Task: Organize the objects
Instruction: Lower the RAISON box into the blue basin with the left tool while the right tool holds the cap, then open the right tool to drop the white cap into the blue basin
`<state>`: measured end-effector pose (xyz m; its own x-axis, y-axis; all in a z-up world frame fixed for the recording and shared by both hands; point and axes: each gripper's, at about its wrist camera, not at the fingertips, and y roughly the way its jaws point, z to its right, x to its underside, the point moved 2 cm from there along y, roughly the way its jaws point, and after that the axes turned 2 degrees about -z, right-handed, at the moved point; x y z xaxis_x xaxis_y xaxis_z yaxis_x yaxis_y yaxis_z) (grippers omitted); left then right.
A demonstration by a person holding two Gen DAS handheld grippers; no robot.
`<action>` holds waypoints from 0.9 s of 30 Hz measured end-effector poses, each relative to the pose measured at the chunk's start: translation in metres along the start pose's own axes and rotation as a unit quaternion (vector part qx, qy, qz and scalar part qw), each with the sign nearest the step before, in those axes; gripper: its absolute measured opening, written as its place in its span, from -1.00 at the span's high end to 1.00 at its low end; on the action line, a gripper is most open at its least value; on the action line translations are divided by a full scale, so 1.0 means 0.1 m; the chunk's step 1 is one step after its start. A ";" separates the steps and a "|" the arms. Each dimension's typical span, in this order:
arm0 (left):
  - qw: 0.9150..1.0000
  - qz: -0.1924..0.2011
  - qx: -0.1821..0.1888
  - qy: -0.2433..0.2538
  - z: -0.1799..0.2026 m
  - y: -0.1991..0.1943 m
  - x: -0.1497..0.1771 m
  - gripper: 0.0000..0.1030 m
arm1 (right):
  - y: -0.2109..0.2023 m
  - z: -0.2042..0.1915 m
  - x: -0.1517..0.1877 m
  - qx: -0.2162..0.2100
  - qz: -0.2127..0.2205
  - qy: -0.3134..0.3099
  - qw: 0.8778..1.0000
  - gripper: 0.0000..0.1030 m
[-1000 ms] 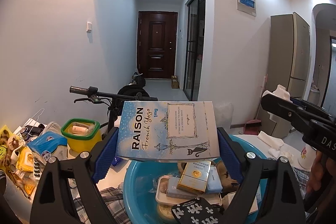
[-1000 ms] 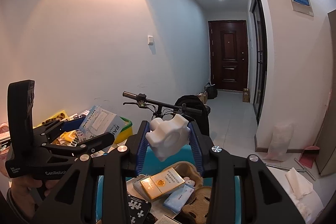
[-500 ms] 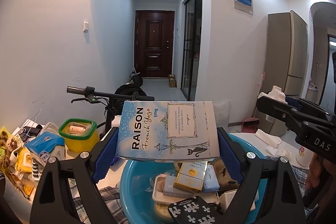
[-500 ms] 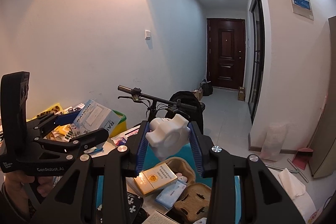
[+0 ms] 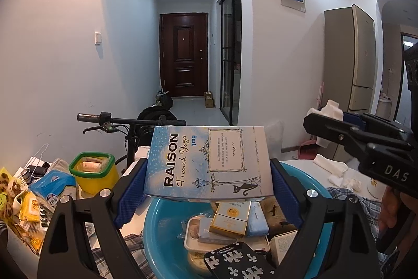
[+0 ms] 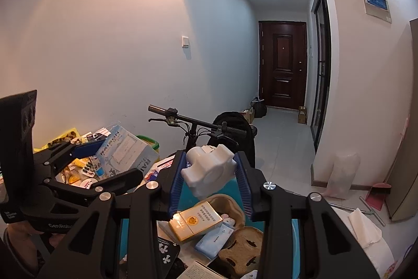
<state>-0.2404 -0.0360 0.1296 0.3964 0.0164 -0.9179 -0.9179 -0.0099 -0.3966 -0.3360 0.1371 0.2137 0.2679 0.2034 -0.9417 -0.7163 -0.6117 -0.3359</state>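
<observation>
Left tongs (image 5: 209,184) grip blue RAISON box (image 5: 209,164) flat, long axis across jaws; right tongs (image 6: 210,174) clamp white knob (image 6: 207,171); both directly above blue basin (image 5: 162,232), drop straight down

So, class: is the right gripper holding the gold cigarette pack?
No, the right gripper clamps a white knob-shaped block; the gold pack lies below.

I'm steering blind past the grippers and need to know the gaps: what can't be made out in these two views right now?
- Left wrist view: the blue basin is partly covered by the held blue box in the left gripper, and its near side is cut off by the bottom edge.
- Right wrist view: the white knob in the right gripper hides the basin's far rim.
- The gold pack's print is too small to read.
</observation>
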 end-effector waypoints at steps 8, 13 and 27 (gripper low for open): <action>1.000 -0.004 0.017 -0.002 0.04 0.01 0.01 -0.76 | 0.03 0.05 0.01 -0.003 0.007 0.006 1.000 0.28; 0.999 -0.021 0.039 -0.021 0.00 0.07 0.03 -0.77 | 0.05 0.08 -0.01 -0.001 0.007 0.008 1.000 0.28; 0.999 -0.011 0.030 -0.026 -0.03 -0.04 0.01 -1.00 | 0.05 0.04 0.01 -0.003 0.006 0.004 1.000 0.28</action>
<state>-0.2365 -0.0394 0.1306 0.4164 0.0688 -0.9066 -0.9090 0.0516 -0.4136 -0.3424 0.1373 0.2113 0.2643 0.1900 -0.9455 -0.7160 -0.6181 -0.3244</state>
